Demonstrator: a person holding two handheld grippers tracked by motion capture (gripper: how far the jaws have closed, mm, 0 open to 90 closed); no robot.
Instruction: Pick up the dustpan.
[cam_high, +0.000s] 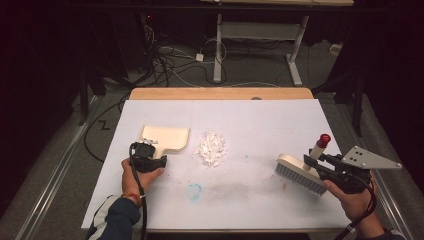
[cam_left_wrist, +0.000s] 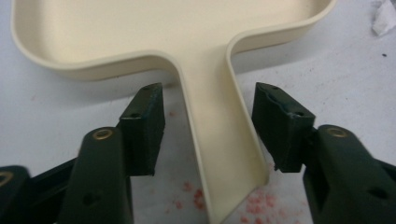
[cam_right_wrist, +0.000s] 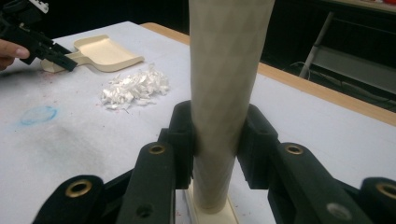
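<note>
Two tools in play on the white counter (cam_high: 260, 200). At the left, the left gripper (cam_left_wrist: 208, 121) sits at the cream dustpan (cam_high: 167, 138), its fingers (cam_left_wrist: 144, 126) spread either side of the pan's handle with a gap on both sides, not gripping. At the right, the right gripper (cam_right_wrist: 215, 140) has its fingers (cam_right_wrist: 182, 140) pinching the pale handle of the brush (cam_high: 300, 172), bristles resting on the counter near the right edge. Between them, just right of the dustpan, lies a small pile of white paper scraps (cam_high: 211, 148).
</note>
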